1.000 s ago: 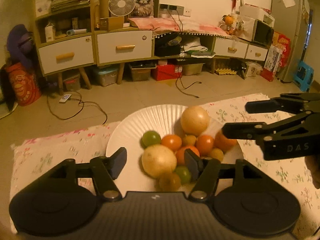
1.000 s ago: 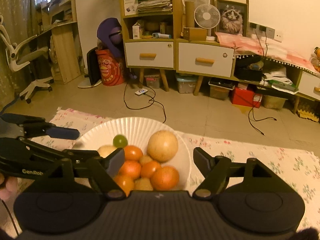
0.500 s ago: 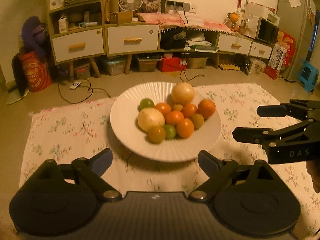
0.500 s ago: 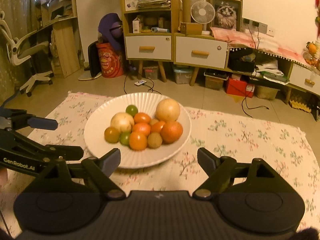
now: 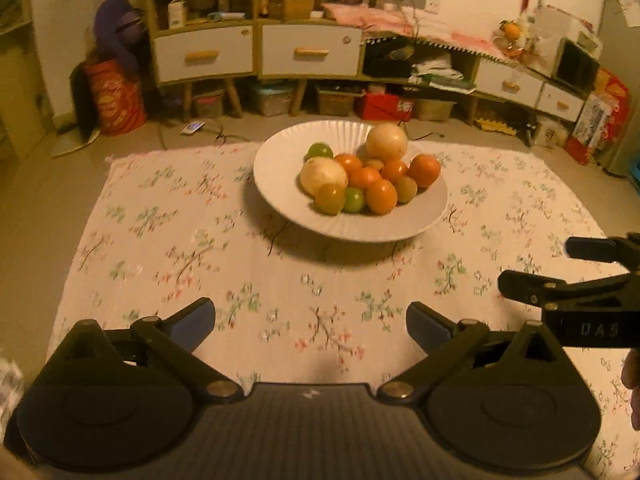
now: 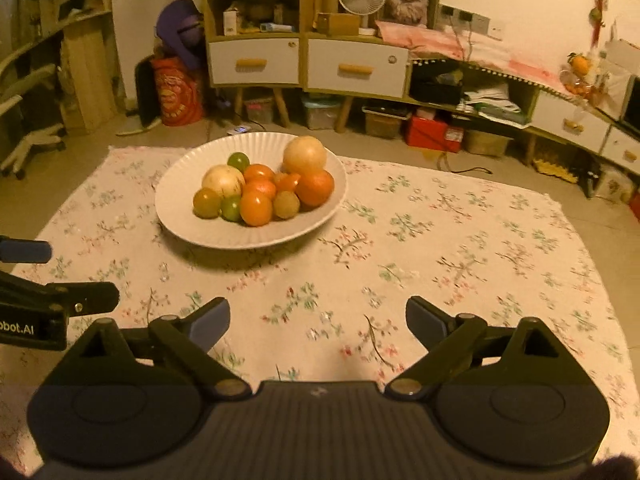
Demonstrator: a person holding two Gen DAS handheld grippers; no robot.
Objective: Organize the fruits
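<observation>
Fruits [image 5: 360,178] heaped in the white plate [image 5: 280,200] lie straight ahead of my left gripper [image 5: 311,322], ahead-left of my right gripper [image 6: 318,322]; both gape empty, the left seemingly nearer.

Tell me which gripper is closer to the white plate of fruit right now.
Roughly equal; I cannot name one. The left gripper sits back from the white plate, slightly to its left; the right gripper sits back to its right. Both are open and empty.
</observation>
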